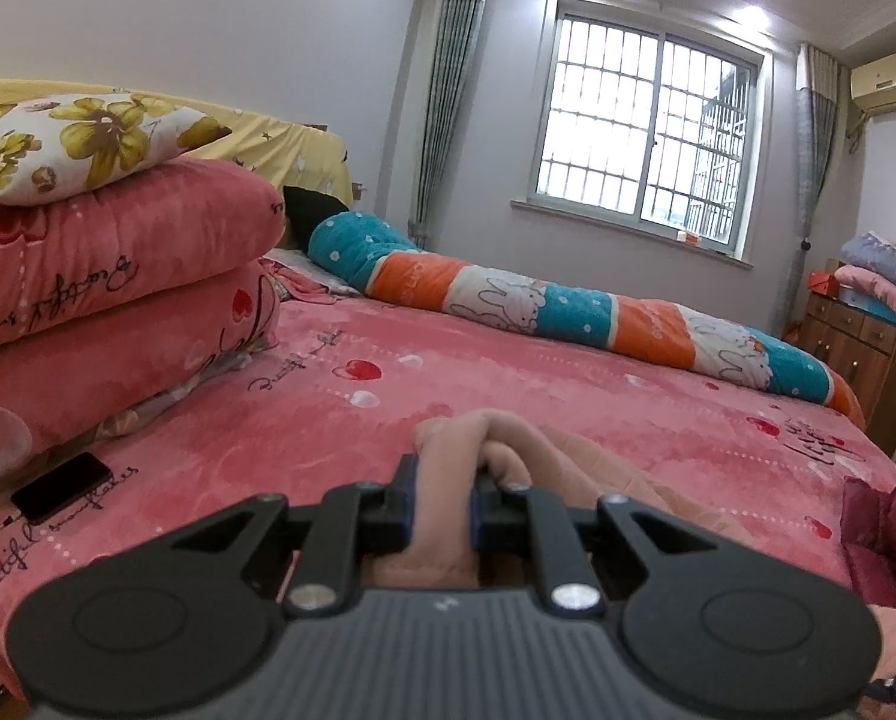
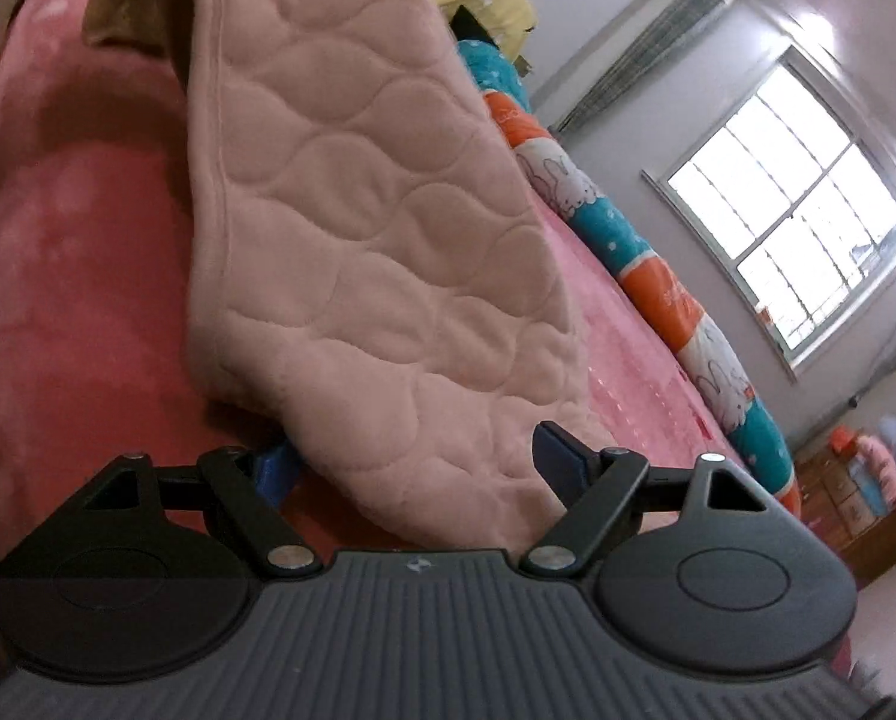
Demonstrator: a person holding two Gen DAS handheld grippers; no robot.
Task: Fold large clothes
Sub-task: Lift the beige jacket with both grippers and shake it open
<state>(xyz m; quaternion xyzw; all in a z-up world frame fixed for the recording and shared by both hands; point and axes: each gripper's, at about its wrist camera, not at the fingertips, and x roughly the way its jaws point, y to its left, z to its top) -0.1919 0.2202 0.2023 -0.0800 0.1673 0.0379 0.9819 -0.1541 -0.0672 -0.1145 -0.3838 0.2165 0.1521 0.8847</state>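
A pale pink quilted garment lies on the pink bed sheet. In the left wrist view my left gripper is shut on a bunched fold of the garment, just above the bed. In the right wrist view my right gripper is open, its blue-padded fingers wide apart on either side of the garment's lower edge, which hangs between them. The garment stretches up and away from the right gripper toward the top of that view.
Stacked pink quilts with a floral pillow sit at the left. A black phone lies near them. A long striped bolster runs along the far side of the bed. A wooden dresser stands at the right under the window.
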